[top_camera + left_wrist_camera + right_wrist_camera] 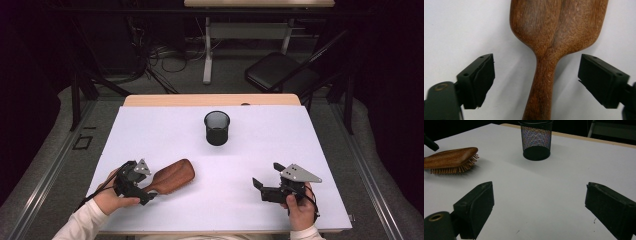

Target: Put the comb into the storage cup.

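A brown wooden hairbrush (172, 176) lies bristles-down on the white table (150, 130) at the front left, its handle pointing toward the person's left hand. My left gripper (149, 184) straddles that handle. In the left gripper view the hairbrush handle (541, 82) runs between the two black jaws of the left gripper (536, 72), with a gap on each side, so it is open. My right gripper (266, 176) rests at the front right, open and empty; in its own view the right gripper (539, 200) faces the hairbrush (450, 157) at the left.
A black mesh cup (217, 128) stands upright at the middle back of the table, also ahead in the right gripper view as the mesh cup (536, 140). Beyond the table's far edge stand a black chair (280, 72) and another table's legs.
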The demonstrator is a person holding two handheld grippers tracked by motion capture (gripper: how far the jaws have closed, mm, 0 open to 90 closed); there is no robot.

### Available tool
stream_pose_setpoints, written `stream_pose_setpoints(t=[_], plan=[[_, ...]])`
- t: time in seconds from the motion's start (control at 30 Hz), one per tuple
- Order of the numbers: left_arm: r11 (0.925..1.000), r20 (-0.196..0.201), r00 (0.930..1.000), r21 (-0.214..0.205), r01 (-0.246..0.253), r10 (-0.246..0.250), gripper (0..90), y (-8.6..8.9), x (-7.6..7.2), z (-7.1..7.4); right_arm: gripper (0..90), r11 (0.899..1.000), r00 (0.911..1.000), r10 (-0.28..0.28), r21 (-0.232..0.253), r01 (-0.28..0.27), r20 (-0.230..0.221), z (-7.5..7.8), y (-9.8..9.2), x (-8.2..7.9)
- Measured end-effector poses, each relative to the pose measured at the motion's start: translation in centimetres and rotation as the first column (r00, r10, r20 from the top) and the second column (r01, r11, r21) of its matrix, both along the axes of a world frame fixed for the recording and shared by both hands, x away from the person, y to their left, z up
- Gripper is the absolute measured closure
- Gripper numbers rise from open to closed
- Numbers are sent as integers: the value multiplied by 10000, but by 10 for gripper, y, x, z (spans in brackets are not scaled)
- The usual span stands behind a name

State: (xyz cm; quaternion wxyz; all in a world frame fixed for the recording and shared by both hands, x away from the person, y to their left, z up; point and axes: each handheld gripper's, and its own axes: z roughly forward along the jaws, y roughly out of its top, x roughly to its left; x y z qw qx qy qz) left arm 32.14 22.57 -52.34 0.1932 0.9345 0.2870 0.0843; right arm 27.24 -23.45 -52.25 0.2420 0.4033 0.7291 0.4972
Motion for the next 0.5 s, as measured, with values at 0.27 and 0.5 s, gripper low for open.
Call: stream_pose_setpoints(t=[0.27,0.5], plan=[[9996,-95,9998,215,203,-201,238,-3,-1,-2,83,10000,10000,9,-27,-9,6,0,0,0],[9966,-209,9986,651,501,-488,342,-6,-2,-3,84,10000,10000,-2,-20,2,-31,0,0,0]])
